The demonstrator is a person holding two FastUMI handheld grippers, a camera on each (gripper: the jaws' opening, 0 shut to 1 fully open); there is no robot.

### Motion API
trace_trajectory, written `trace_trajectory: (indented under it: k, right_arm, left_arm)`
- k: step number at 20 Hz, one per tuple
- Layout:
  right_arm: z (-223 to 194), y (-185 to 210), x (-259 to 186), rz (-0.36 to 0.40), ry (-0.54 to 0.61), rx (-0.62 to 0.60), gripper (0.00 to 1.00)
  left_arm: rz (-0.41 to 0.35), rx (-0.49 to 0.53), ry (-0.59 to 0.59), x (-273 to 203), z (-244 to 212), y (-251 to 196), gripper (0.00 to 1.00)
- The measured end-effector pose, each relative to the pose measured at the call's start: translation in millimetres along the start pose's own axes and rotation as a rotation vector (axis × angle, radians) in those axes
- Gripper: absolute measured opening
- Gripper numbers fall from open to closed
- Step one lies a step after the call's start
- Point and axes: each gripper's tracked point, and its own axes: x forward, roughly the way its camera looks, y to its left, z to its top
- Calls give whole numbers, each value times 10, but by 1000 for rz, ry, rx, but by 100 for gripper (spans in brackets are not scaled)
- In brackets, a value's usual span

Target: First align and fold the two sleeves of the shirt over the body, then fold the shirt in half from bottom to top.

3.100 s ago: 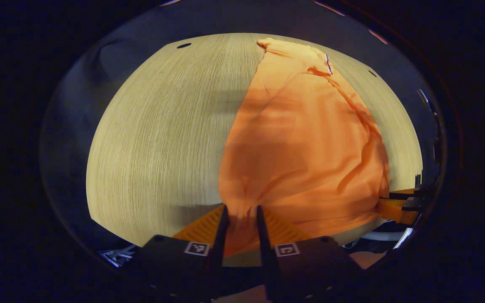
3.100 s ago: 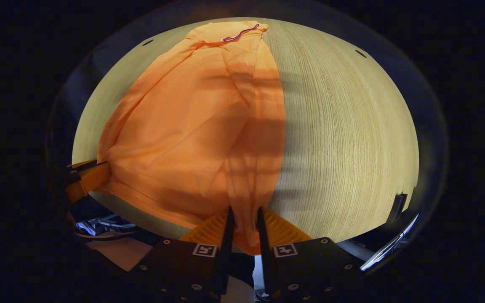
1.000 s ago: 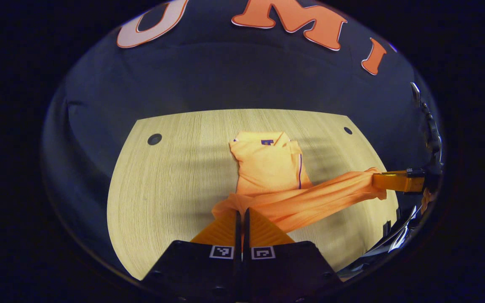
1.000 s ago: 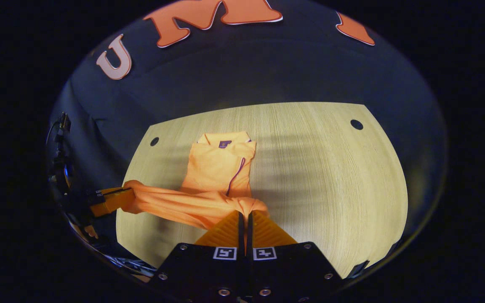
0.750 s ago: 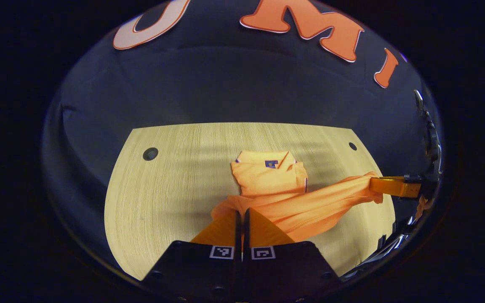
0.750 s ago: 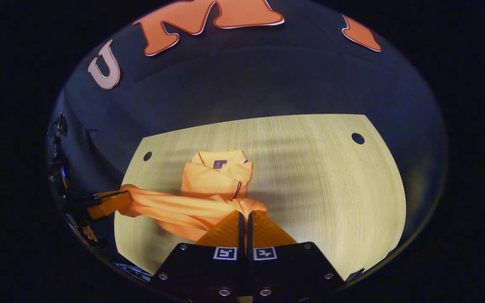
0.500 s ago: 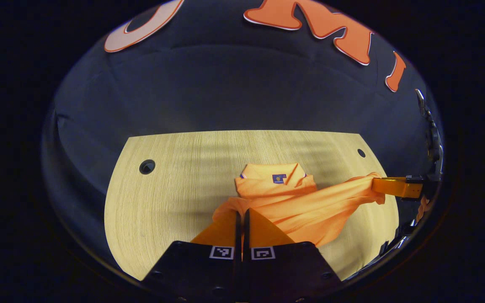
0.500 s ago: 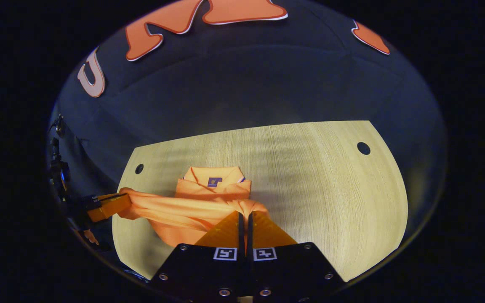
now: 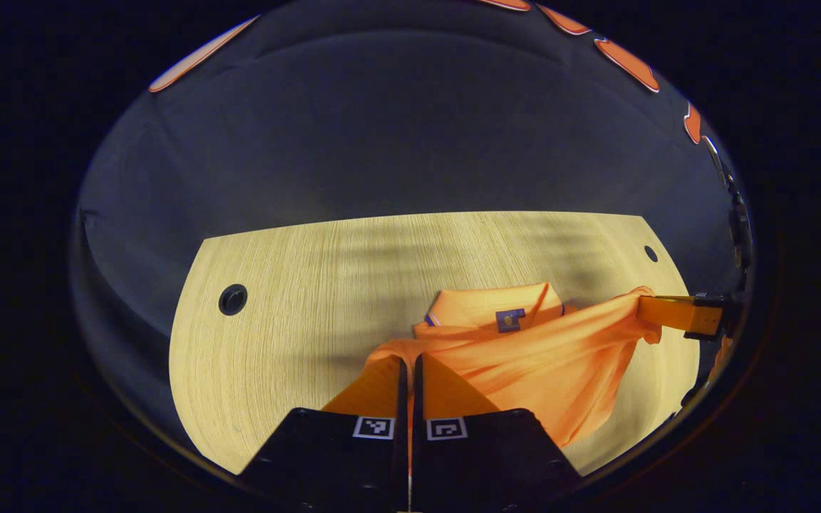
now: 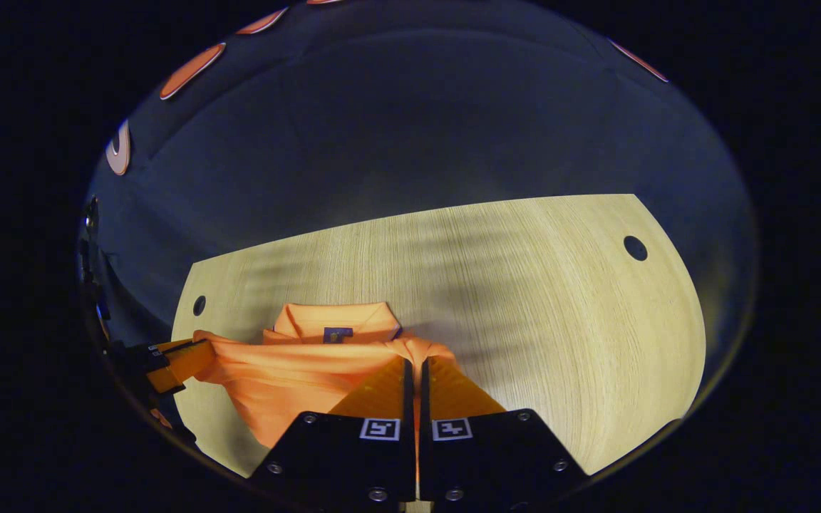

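Note:
An orange polo shirt lies on the pale wood table, its collar at the far end. Its bottom hem is lifted and carried over the body, close to the collar. My left gripper is shut on one hem corner. My right gripper is shut on the other corner of the shirt. The right gripper also shows at the right edge of the left gripper view, and the left gripper at the left edge of the right gripper view. The shirt's lower body is hidden under the folded layer.
The table has small round holes near its far corners. Wide bare wood lies left of the shirt in the left gripper view and right of it in the right gripper view. The dark booth wall stands behind the table.
Both grippers have carried the hem forward from the near edge of the table over the shirt's body toward the collar. The visible upper body has shrunk to little more than the collar.

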Motion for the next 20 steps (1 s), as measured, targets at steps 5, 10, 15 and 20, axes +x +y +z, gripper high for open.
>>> trace_trajectory:
  k: [5, 10, 15, 20]
  right_arm:
    - [104, -137, -25, -46, -45, 2, 57]
    - [303, -89, -344, -37, -152, -31, 100]
    - [554, 52, -992, 4, -323, -49, 99]
    - [626, 181, -1881, 69, -471, -92, 99]
  left_arm:
    - [1, -19, -30, -60, 70, 84, 77]
    - [103, -25, -203, -375, 419, 293, 99]
    - [80, -15, -367, -1096, 758, 84, 99]
    - [52, -22, -561, -2231, 969, -112, 99]
